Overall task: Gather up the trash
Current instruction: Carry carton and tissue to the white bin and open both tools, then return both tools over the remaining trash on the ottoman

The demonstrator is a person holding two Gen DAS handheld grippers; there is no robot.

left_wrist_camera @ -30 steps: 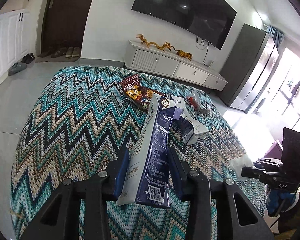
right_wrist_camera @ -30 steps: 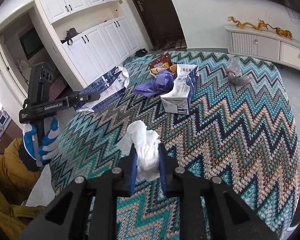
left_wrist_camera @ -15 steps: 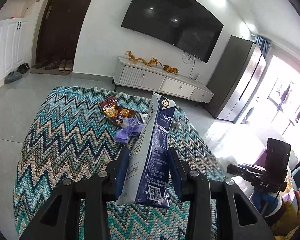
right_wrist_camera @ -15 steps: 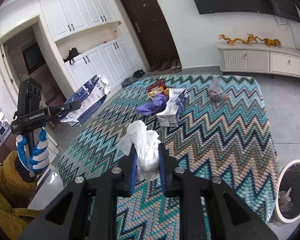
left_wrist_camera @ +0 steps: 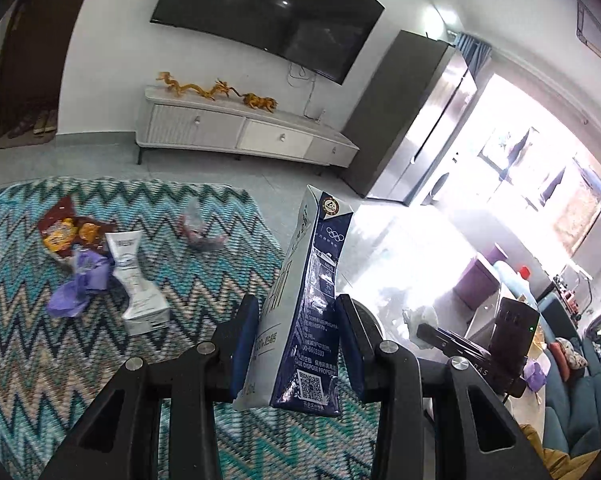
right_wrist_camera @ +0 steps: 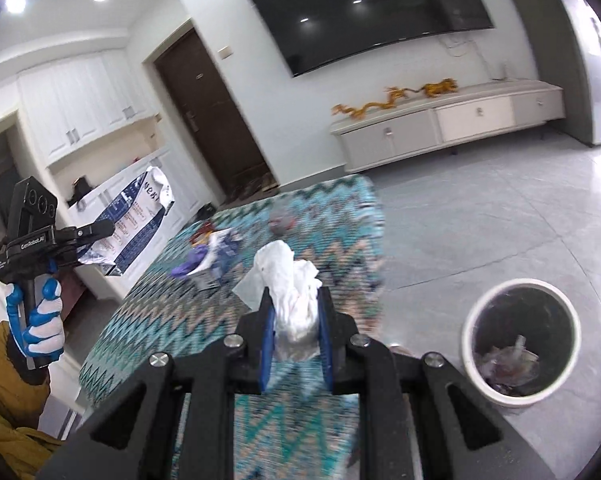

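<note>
My left gripper (left_wrist_camera: 296, 320) is shut on a blue and white milk carton (left_wrist_camera: 308, 304), held upright in the air above the zigzag rug (left_wrist_camera: 40, 344). It also shows in the right wrist view (right_wrist_camera: 136, 228). My right gripper (right_wrist_camera: 296, 320) is shut on a crumpled white tissue (right_wrist_camera: 288, 280). A white trash bin (right_wrist_camera: 520, 324) with some trash inside stands on the floor to its lower right. On the rug lie a second carton (left_wrist_camera: 136, 284), a purple wrapper (left_wrist_camera: 80, 284), a red snack bag (left_wrist_camera: 64, 232) and a clear plastic wrapper (left_wrist_camera: 198, 228).
A white TV cabinet (left_wrist_camera: 236, 136) with gold dragon figures stands under a wall TV (left_wrist_camera: 268, 16). A dark fridge (left_wrist_camera: 412, 120) is at the right. A dark door (right_wrist_camera: 212, 116) and white cupboards (right_wrist_camera: 80, 112) are at the left. The floor is grey tile (right_wrist_camera: 480, 216).
Both grippers have risen and swung right with their loads. The trash bin has come closer in the right wrist view. The rug trash has slid to the left in the left wrist view.
</note>
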